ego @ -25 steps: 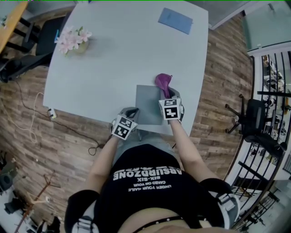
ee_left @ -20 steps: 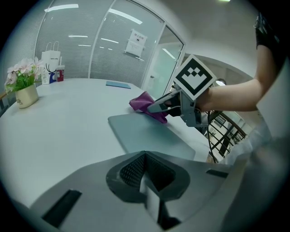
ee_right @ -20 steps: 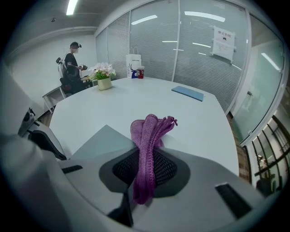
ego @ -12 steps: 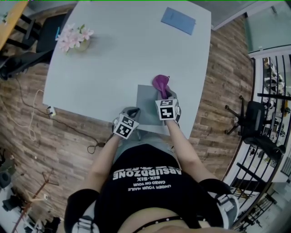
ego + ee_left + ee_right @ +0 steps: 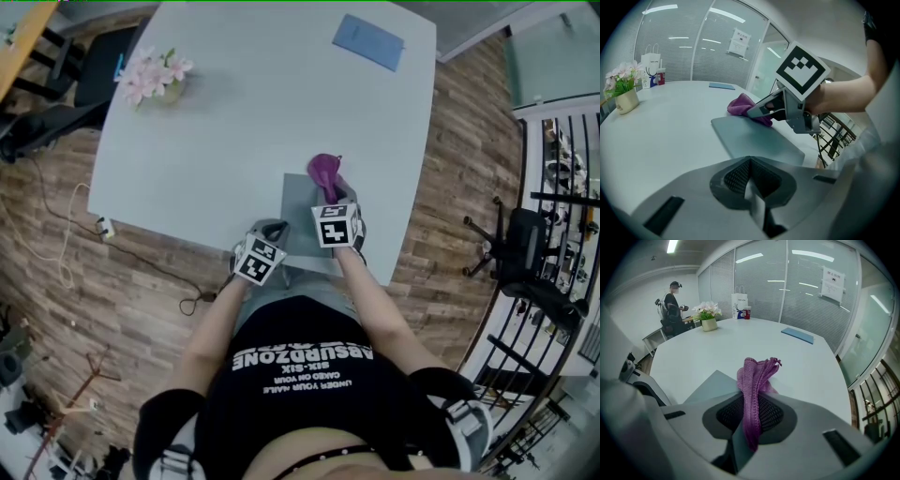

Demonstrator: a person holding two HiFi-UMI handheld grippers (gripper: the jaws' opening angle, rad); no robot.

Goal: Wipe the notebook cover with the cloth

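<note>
A grey notebook (image 5: 302,214) lies flat near the table's front edge, also seen in the left gripper view (image 5: 754,138) and the right gripper view (image 5: 708,384). My right gripper (image 5: 332,195) is shut on a purple cloth (image 5: 324,172), whose bunched end rests on the notebook's far right part. The cloth (image 5: 753,380) runs up from between the jaws, and the left gripper view shows the cloth (image 5: 740,104) under the right gripper (image 5: 757,110). My left gripper (image 5: 273,230) sits at the notebook's near left corner, jaws shut with nothing seen between them (image 5: 751,164).
A blue folder (image 5: 367,41) lies at the table's far right. A flower pot (image 5: 150,81) stands far left, with a paper bag (image 5: 739,303) beyond it. A person (image 5: 672,305) stands past the table. The table edge (image 5: 389,272) is just right of the notebook.
My right gripper has slid left with the cloth across the notebook's far part. The left gripper has stayed at the near left corner.
</note>
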